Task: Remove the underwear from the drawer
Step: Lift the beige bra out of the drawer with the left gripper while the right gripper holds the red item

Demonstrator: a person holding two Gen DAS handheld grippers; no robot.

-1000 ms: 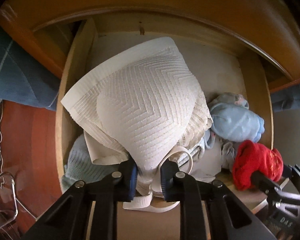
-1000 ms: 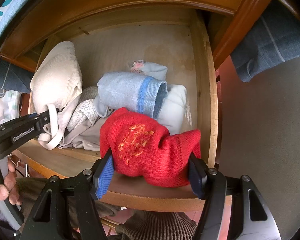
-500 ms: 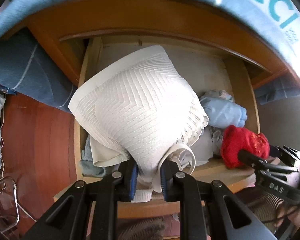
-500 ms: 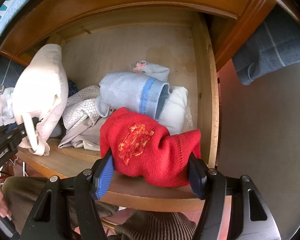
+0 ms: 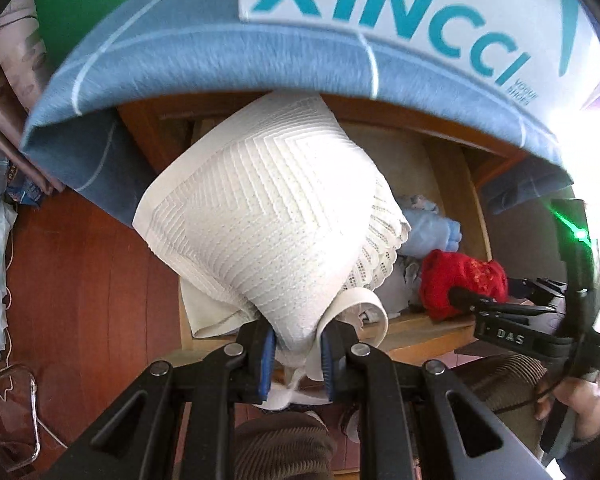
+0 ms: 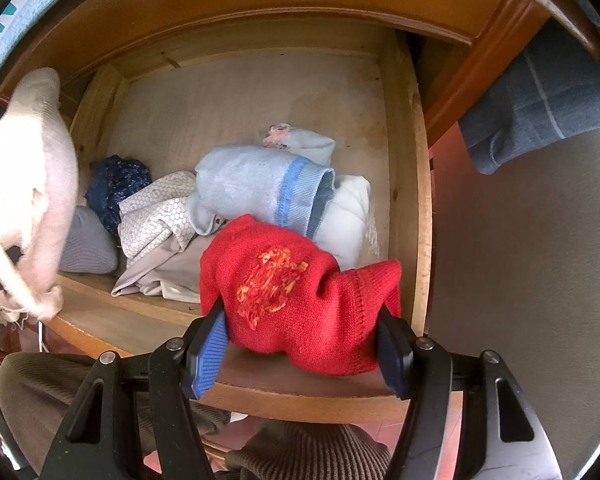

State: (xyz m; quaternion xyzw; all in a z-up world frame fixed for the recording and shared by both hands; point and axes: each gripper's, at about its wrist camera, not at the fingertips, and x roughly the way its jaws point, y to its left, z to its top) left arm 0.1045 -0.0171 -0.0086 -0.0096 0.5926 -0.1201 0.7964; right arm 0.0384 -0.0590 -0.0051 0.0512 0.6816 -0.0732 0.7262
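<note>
Wooden drawer point(image 6: 404, 184) stands open, loose garments on its floor. Since a second ago, left gripper point(image 5: 296, 354), fingers clamped on white underwear point(image 5: 268, 224), has lifted it clear above the left front corner. Right gripper point(image 6: 302, 344) unmoved, fingers clamped on red garment point(image 6: 300, 288) at front edge. One piece effectively out.

underwear point(image 5: 268, 216) above drawer point(image 6: 416, 184) front-left | knit piece point(image 6: 300, 292) front-right
</note>
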